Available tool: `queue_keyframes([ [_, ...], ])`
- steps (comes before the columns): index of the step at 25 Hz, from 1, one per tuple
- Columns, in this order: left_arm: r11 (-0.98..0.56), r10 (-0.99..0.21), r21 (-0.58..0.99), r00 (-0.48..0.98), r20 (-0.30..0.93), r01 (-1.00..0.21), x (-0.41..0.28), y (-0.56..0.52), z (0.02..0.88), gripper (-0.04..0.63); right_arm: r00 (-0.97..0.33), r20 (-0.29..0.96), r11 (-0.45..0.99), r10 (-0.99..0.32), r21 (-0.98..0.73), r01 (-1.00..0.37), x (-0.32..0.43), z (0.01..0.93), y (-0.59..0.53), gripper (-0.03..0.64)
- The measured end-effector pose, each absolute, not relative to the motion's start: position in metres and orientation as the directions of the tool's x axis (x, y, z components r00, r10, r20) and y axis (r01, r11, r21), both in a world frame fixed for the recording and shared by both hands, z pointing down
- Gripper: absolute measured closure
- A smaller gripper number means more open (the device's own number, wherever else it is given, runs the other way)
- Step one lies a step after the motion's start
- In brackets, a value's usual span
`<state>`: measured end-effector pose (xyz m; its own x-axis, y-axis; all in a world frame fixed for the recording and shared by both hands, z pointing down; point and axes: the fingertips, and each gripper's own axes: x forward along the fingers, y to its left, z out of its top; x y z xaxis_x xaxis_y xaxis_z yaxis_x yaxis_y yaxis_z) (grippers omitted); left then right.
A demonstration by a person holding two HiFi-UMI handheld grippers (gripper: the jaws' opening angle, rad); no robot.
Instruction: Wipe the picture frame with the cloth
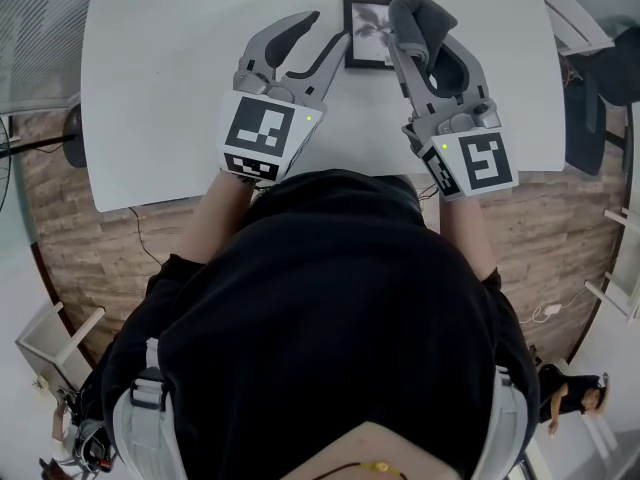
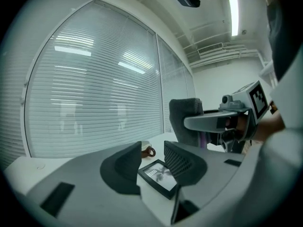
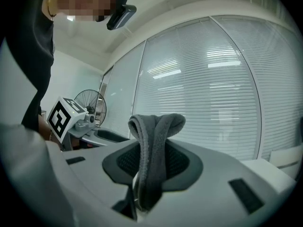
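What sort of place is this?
Probably an office or meeting room: a large white table, wide slatted blinds, and a strip light overhead.

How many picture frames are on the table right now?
1. The black picture frame lies flat near the white table's far edge. The grey cloth in the right gripper overlaps its right edge in the head view; no second frame shows.

I'm looking at what seems an office: a white table [image 1: 150,88] on wood-plank flooring [image 1: 90,258], wide windows covered by slatted blinds [image 2: 94,93], a strip ceiling light [image 2: 233,13], and a standing fan [image 3: 90,104]
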<state>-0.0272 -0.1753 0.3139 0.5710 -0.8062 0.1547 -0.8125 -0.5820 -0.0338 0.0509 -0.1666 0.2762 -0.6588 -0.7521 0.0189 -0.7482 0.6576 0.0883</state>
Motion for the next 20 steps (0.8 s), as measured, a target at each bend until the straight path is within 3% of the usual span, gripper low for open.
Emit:
queue_keyframes([
  [20, -0.582, -0.811, 0.010, 0.582, 0.068, -0.813, -0.031, -0.172, 0.288, 0.549, -0.626, -0.055, 0.619, -0.778, 0.105, -0.778, 0.062, 0.248, -0.157, 0.509],
])
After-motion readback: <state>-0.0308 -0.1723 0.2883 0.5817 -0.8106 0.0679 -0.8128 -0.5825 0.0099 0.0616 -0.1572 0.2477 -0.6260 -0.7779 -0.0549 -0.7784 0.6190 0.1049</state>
